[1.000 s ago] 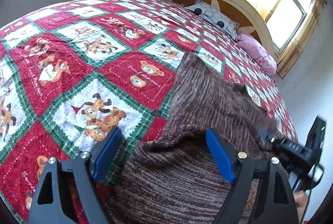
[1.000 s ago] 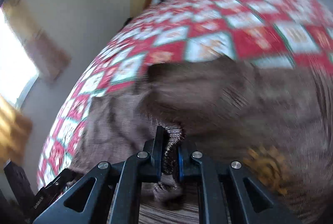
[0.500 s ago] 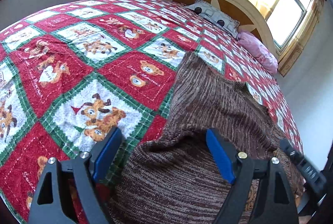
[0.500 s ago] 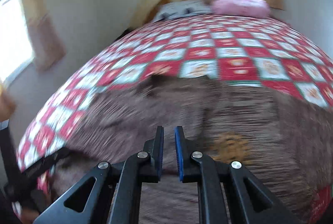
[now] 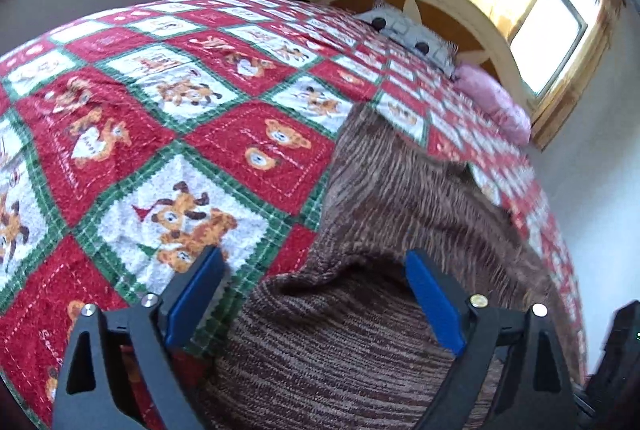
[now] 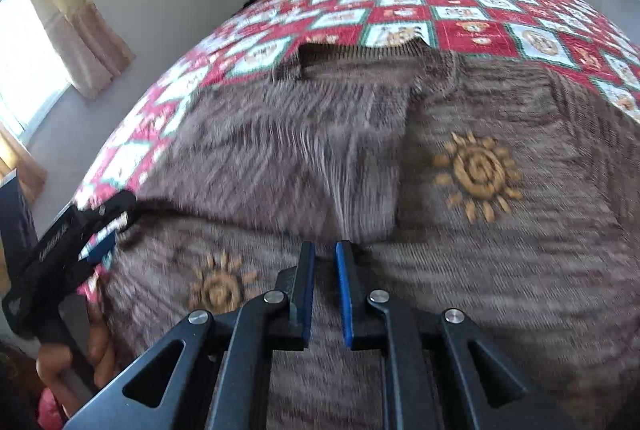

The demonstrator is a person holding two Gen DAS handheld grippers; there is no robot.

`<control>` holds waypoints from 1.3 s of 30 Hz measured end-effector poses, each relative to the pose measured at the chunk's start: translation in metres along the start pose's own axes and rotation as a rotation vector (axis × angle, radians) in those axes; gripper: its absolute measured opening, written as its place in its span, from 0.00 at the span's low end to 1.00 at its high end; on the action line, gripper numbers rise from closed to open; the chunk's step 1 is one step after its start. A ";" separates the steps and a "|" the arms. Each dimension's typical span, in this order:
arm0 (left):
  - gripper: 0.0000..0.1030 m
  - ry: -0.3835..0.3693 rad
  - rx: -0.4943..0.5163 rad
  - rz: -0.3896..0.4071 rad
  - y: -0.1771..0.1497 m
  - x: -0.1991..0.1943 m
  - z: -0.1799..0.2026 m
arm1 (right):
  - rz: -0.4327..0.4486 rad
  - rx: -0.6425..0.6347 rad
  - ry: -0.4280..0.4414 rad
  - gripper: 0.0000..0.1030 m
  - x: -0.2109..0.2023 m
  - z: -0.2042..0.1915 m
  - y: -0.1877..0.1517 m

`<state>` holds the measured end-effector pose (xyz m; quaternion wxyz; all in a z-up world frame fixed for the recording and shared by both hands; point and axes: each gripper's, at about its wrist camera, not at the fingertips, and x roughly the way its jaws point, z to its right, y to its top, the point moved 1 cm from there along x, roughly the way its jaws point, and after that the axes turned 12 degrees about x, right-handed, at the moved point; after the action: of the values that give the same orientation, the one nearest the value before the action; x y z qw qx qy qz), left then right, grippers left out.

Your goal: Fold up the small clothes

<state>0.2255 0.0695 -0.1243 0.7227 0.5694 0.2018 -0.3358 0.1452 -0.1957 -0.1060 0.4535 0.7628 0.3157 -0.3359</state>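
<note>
A brown striped knit sweater (image 6: 280,150) with orange sun motifs (image 6: 476,174) lies spread on the bed, one part folded over its middle. My right gripper (image 6: 324,248) hovers over the near half, its jaws shut to a narrow slit with nothing between them. My left gripper (image 5: 312,258) stands over the sweater's (image 5: 400,198) left edge. Its jaws are opening wide, and the knit hem lies below them, unpressed. In the right wrist view the left gripper (image 6: 96,230) shows at the sweater's left side, held by a hand (image 6: 80,350).
A red, white and green bear-patterned quilt (image 5: 160,150) covers the bed. A grey pillow (image 5: 408,30) and a pink pillow (image 5: 496,106) lie by the arched headboard (image 5: 440,2). Curtained windows and walls flank the bed.
The right gripper let go of the sweater fold it was pinching and drew away, leaving that part laid over the body. The left jaws spread slightly wider; the left hand stayed put.
</note>
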 end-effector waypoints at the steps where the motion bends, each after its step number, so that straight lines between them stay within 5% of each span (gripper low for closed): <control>1: 0.94 0.009 0.011 -0.009 0.001 0.001 0.002 | 0.022 0.002 -0.006 0.11 -0.015 0.007 -0.005; 4: 0.97 0.007 0.028 -0.019 0.000 0.003 0.003 | 0.187 0.062 -0.023 0.12 -0.064 0.043 -0.012; 6: 0.97 0.011 0.031 -0.021 0.000 0.003 0.003 | 0.316 0.167 -0.075 0.32 -0.105 0.086 -0.014; 8: 0.97 0.011 0.032 -0.021 0.000 0.003 0.003 | 0.452 0.338 -0.143 0.76 -0.148 0.146 -0.014; 11: 0.98 0.014 0.036 -0.023 -0.001 0.003 0.003 | 0.527 0.555 -0.243 0.77 -0.191 0.228 -0.010; 15: 0.98 0.014 0.035 -0.022 -0.001 0.003 0.003 | 0.521 0.692 -0.328 0.57 -0.211 0.309 0.006; 19: 0.98 0.015 0.036 -0.023 -0.001 0.003 0.003 | 0.445 0.729 -0.343 0.56 -0.194 0.350 0.021; 22: 0.98 0.017 0.039 -0.025 0.000 0.003 0.003 | 0.397 0.698 -0.337 0.56 -0.174 0.353 0.029; 27: 0.98 0.016 0.039 -0.024 -0.001 0.004 0.004 | 0.311 0.558 -0.489 0.56 -0.148 0.344 0.038; 29: 0.99 0.016 0.040 -0.025 -0.001 0.004 0.004 | 0.278 0.508 -0.531 0.42 -0.147 0.343 0.038; 34: 0.99 0.014 0.038 -0.024 -0.001 0.005 0.005 | 0.235 0.549 -0.414 0.09 -0.163 0.356 0.037; 39: 0.99 0.005 0.035 -0.021 -0.001 0.005 0.004 | 0.307 0.583 -0.350 0.05 -0.187 0.338 0.049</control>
<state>0.2280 0.0644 -0.1274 0.7086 0.5806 0.2039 -0.3454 -0.0005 -0.5535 -0.0561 0.3096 0.8293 0.0062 -0.4652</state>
